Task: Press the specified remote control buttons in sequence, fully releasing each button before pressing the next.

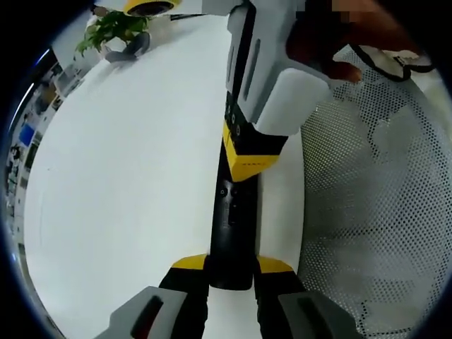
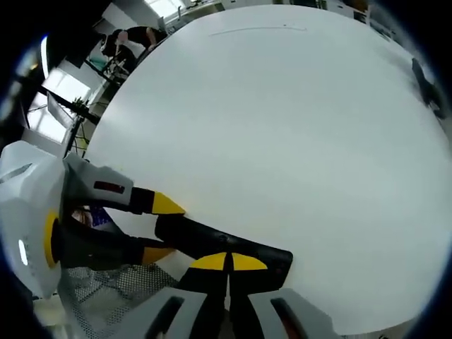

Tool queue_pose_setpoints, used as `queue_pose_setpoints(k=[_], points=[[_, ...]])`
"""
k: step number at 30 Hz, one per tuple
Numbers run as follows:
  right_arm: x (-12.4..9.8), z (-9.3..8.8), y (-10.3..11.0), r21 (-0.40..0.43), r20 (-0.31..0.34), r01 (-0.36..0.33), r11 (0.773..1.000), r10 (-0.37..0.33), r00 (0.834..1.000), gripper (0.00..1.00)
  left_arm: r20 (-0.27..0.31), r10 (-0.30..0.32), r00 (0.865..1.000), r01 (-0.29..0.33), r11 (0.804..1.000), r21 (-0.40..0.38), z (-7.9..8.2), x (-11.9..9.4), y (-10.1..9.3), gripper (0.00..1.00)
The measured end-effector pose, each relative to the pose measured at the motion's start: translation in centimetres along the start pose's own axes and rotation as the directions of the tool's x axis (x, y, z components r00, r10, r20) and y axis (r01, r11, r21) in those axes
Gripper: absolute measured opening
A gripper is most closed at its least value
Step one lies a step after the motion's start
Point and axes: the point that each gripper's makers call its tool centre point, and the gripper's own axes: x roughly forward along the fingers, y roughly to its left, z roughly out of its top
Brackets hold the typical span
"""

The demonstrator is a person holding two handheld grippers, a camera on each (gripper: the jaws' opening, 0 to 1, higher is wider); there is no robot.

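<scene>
Left tool (image 1: 231, 272) pinches the near end of the remote (image 1: 232, 233), one yellow tip on each long side, so the remote is fixed. Remote is black and slim, lying flat on the white bench (image 1: 127, 198). Its long axis runs straight away from the left tool toward the right tool (image 1: 251, 159).

Right tool sits over the remote's far half, tips pressed together with no gap visible in the right gripper view (image 2: 228, 263). It points down at the button face. Can't tell whether the tip touches a button or hovers just above it; contact point is hidden under the tip.

Key relation: buttons line up along the remote's long axis, so my read is that any shift to the next button is a slide along that axis, toward or away from the left tool, not sideways. Right tool is the presser; left tool is just the clamp.

Beside the remote, on the side away from the open bench, lies a white mesh surface (image 1: 381, 212). A potted plant (image 1: 113, 32) stands well beyond the remote's far end.
</scene>
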Motion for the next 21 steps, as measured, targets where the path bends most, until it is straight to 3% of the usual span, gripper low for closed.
queue_pose_setpoints(k=[21], points=[[0.1,0.1,-0.16,0.031,0.021,-0.01,0.999,0.01,1.0,0.0,0.04,-0.031,0.999,0.032,0.999,-0.018,0.01,-0.02,-0.06,0.24]])
